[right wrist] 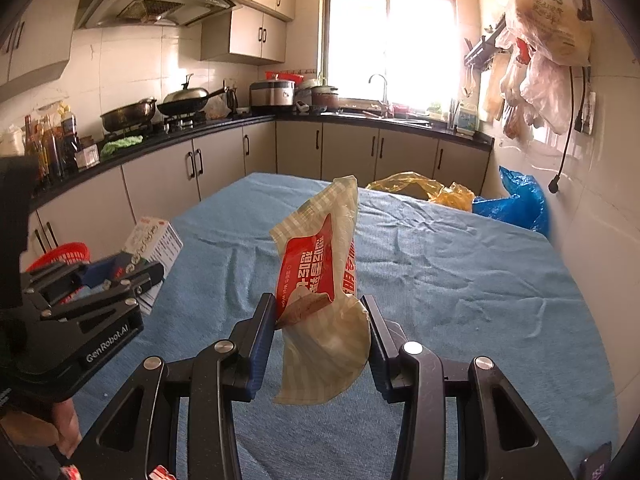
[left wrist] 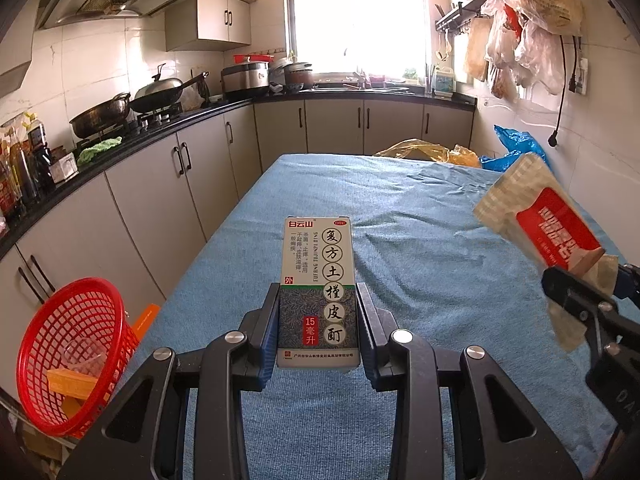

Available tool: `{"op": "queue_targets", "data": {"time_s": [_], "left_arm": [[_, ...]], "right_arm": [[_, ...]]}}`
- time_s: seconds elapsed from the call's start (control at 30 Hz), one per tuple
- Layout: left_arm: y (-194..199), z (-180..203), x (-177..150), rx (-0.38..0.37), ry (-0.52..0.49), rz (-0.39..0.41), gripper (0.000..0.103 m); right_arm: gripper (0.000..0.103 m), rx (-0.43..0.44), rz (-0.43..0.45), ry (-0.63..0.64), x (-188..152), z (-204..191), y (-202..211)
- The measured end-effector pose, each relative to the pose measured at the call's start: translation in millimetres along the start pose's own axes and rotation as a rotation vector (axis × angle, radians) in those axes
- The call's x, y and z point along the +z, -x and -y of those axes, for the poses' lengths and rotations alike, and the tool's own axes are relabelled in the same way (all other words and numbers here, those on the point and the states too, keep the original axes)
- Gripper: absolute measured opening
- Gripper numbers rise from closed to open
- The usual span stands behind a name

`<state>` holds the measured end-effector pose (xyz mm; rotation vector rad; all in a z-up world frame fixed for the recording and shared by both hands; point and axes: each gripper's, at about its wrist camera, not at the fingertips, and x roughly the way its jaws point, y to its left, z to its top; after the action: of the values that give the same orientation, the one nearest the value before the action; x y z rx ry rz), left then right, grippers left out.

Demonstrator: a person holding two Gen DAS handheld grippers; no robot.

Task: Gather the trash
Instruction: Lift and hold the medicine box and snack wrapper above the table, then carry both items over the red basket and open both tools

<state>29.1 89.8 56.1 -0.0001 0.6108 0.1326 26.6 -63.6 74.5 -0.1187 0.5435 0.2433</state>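
Left hand-held gripper: pinching a medicine box at its lower half, both pads flat against the long side walls. Box above the blue-covered bench, long axis running straight away from the camera along the fingers, printed face turned up, far end toward the window. Near end of the box cut by the gripper body, so underside not visible. In the right wrist view, only one corner of the same box seen behind the left gripper; the rest hidden.

Right hand-held gripper: pinching a wet-wipe packet, cream with a red label. Packet bent and curled between the pads, long axis going up and away from the fingers, leaning slightly to the right, free top end toward the window. Lower flap hanging below the jaws. In the left wrist view, packet tilted, upper end toward the left, and the right gripper partly cut by the frame edge.

Red basket beside the bench at lower left, tilted, mouth facing the camera; inside, a clear plastic cup hard to make out and a yellow-orange piece. In the right wrist view only the basket rim visible behind the left gripper.

Part of a person's hand visible at the bottom left, blurred.
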Motion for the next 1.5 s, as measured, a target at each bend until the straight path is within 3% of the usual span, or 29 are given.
{"op": "queue_targets", "data": {"time_s": [0.33,0.83,1.5], "left_arm": [[30.5,-17.3,-2.5,0.026,0.039,0.021,0.033],[83.5,-81.4,-18.4,0.111,0.109,0.075,0.033],[104.3,-179.5,-43.2,0.197,0.254,0.073,0.033]], "right_arm": [[0.046,0.066,0.018,-0.055,9.4,0.1,17.5],[0.046,0.206,0.033,0.033,18.2,-84.4,53.3],[0.046,0.316,-0.02,0.131,33.1,-175.0,42.6]]}}
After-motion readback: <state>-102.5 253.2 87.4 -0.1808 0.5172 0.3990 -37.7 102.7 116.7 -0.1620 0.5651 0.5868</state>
